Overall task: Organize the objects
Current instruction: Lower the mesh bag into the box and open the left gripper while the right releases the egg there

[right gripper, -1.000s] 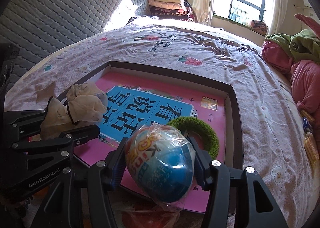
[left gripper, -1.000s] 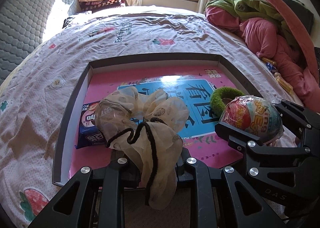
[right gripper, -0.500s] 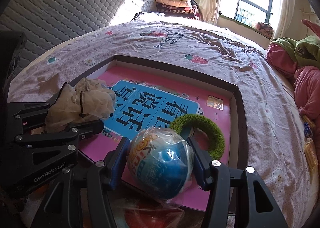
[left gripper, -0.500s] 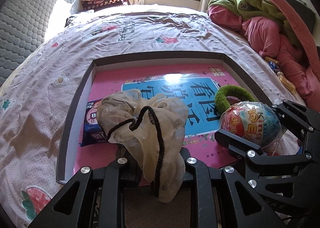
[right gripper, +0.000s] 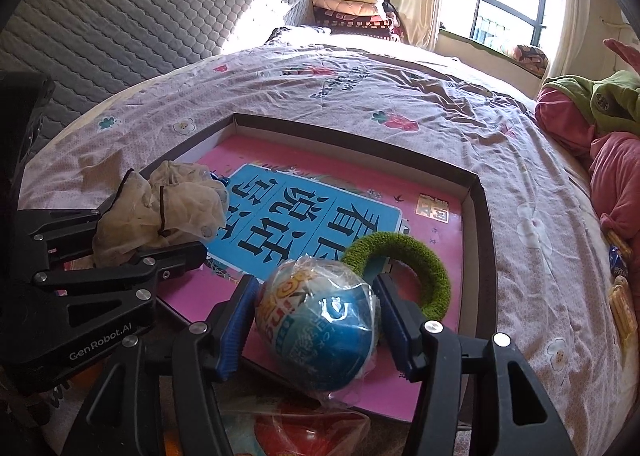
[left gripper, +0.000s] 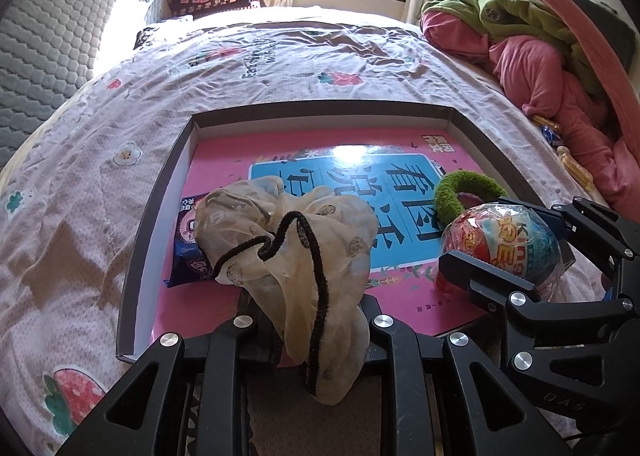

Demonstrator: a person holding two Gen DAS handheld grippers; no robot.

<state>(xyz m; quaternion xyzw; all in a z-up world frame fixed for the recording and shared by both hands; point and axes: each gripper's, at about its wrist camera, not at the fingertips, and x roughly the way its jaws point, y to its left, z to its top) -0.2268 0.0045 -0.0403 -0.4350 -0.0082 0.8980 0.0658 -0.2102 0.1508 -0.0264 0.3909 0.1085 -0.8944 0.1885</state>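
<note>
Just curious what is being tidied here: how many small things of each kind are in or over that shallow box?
Hair ties: 2, the cream scrunchie and the green ring.
Wrapped toy eggs: 1, the egg.
Snack packets: 1, the blue packet.
Total: 4, over the box.

Right gripper [right gripper: 316, 320] clamped on a plastic-wrapped toy egg [right gripper: 318, 320], blue pads pressed to both its sides, above the near edge of a shallow cardboard tray [right gripper: 486, 240]. Pink book with blue title panel [right gripper: 304, 212] lies flat inside. Green fuzzy ring [right gripper: 424, 268] rests on the book, just behind the egg. At left, left gripper [right gripper: 132, 240] pinches a cream sheer scrunchie [right gripper: 160, 212]. Floral bedsheet [right gripper: 400, 96] under all.
</note>
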